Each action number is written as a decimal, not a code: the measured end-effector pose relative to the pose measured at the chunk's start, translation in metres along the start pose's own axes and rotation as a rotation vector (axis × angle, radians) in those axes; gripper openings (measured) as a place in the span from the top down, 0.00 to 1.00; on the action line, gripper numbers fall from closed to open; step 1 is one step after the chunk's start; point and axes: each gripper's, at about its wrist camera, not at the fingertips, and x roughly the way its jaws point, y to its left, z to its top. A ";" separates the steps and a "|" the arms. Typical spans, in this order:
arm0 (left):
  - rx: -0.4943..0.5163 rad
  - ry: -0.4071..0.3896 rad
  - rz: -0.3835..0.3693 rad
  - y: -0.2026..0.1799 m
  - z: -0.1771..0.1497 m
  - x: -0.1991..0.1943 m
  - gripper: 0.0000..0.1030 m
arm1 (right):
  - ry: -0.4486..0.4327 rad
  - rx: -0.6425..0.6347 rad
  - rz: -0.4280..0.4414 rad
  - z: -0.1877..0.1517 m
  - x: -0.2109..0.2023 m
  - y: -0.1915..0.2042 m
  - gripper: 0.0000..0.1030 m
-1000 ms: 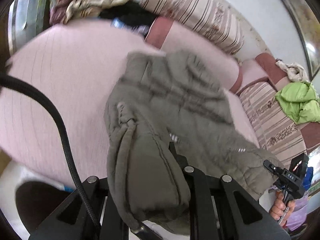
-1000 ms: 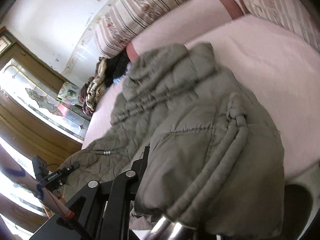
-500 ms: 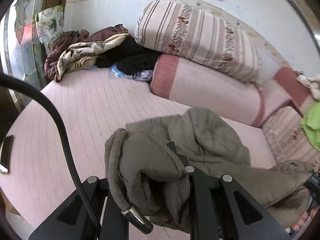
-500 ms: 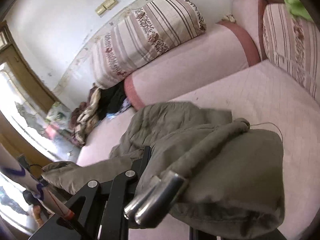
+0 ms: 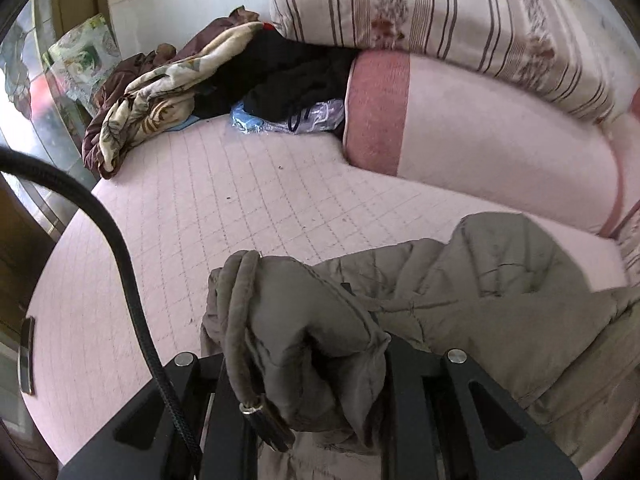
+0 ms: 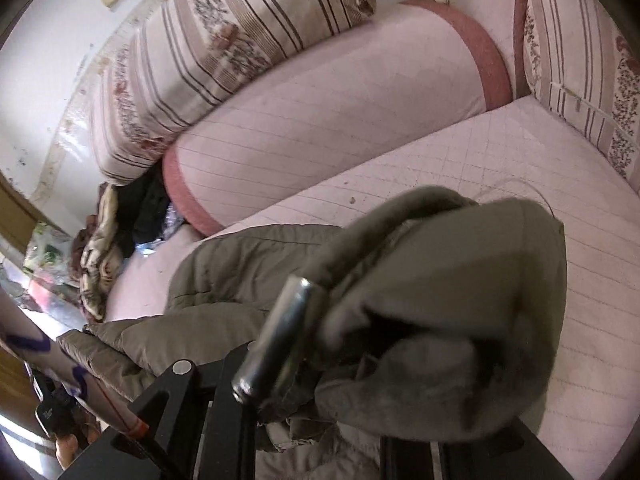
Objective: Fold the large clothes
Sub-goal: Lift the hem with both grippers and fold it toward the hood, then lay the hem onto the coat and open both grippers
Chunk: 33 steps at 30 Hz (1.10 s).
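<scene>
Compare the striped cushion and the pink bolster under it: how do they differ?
The striped cushion carries brown stripes and floral bands; the pink bolster is plain pale pink with a darker rose end band. The cushion sits on top, against the wall; the bolster lies below it, on the mattress. Both are long, lie lengthwise, and sit behind the jacket.

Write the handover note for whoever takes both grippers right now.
Left gripper: shut on a bunched part of the olive padded jacket, drawcord with metal tip hanging beside it.
Right gripper: shut on another bunch of the same jacket, a metal cord tip in front of it.
The jacket is held up at both ends, with its middle slumped on the pink quilted mattress.
Done: both grips taken. Left: lay it flat and make the folds; no neat fold shows yet.
</scene>
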 end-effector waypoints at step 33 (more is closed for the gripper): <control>-0.105 -0.071 -0.164 0.029 0.003 -0.030 0.32 | -0.140 0.033 0.046 0.020 -0.022 -0.002 0.24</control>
